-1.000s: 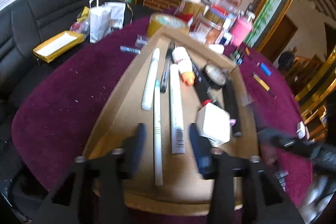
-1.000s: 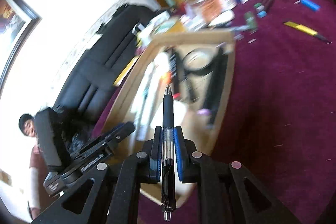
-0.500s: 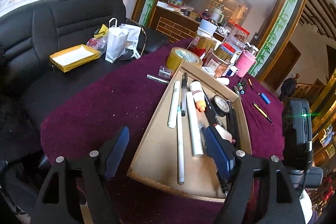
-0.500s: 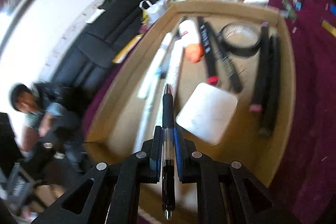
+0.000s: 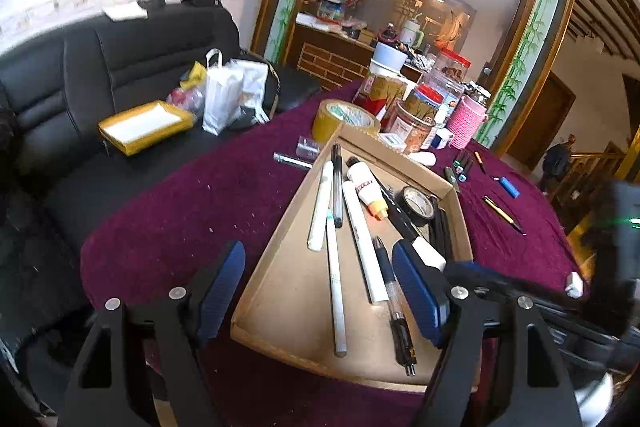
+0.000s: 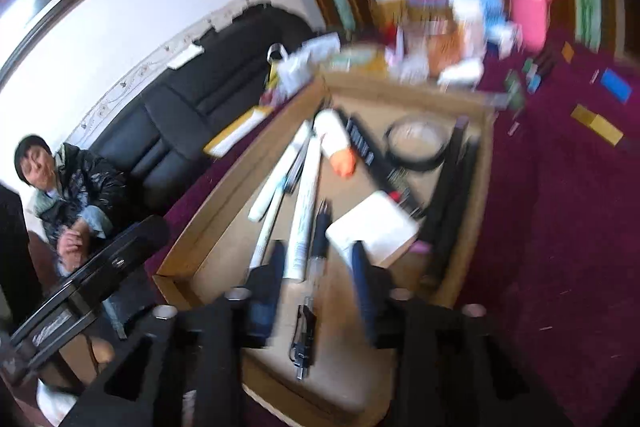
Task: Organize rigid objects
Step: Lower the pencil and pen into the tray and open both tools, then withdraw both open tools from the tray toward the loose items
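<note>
A shallow cardboard tray (image 5: 288, 299) (image 6: 228, 239) on the maroon tablecloth holds white markers, a glue bottle (image 5: 364, 187), a black tape roll (image 5: 416, 201) and a white block (image 5: 428, 253). A black pen (image 5: 394, 303) (image 6: 320, 227) lies on the tray floor beside a long white marker (image 5: 362, 239). My right gripper (image 6: 314, 283) hovers over the pen. Its jaws are opening, the pen lies between them and the pads stand off it. My left gripper (image 5: 320, 283) is open and empty above the tray's near left corner. The right wrist view is blurred.
Loose items lie on the cloth right of the tray: a blue lighter (image 5: 510, 187), a yellow pen (image 5: 500, 211). A yellow tape roll (image 5: 346, 119), jars (image 5: 420, 107) and a pink cup (image 5: 466, 123) crowd the far end. A person (image 6: 60, 187) sits on the black sofa (image 5: 60, 79) at left.
My right gripper has opened and let go of the black pen, which now lies in the tray. My left gripper has widened and drawn back, up and to the left.
</note>
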Demonstrator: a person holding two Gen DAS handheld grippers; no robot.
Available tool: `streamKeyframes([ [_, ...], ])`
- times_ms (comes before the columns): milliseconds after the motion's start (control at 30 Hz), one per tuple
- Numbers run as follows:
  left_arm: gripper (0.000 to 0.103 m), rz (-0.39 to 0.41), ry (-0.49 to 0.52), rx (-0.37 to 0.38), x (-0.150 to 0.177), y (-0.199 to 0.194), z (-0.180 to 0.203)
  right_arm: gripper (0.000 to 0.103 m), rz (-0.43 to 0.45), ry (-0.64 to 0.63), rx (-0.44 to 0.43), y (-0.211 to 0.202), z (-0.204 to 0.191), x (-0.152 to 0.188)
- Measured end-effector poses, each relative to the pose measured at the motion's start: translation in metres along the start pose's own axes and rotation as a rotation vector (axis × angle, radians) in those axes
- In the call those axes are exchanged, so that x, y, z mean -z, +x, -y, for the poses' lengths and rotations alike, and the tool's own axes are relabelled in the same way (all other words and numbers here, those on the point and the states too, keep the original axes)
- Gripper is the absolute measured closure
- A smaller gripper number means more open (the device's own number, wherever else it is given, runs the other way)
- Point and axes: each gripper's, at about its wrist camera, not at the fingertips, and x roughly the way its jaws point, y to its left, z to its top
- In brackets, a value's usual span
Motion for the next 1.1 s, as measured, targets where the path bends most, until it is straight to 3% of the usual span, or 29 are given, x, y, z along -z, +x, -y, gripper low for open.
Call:
streamKeyframes([
  [133,0.018,0.058,0.064,-0.066,0.001,-0.011,0.019,0.024,0.14,-0.087,0.182,-0.037,-0.003,0.008],
  [200,0.017,0.088,0.09,-0.076,0.001,-0.018,0.029,0.02,0.181,-0.115,0.263,-0.048,0.002,0.01],
  [333,0.01,0.139,0.14,-0.094,0.003,-0.03,0.052,0.019,0.208,-0.131,0.371,-0.061,0.017,0.018],
  [600,0.01,0.132,0.215,-0.068,0.013,-0.036,0.087,0.019,0.231,-0.074,0.462,-0.088,0.05,0.028],
  [1100,0.01,0.106,0.312,-0.026,0.029,-0.043,0.132,0.019,0.263,-0.054,0.523,-0.119,0.075,0.041],
])
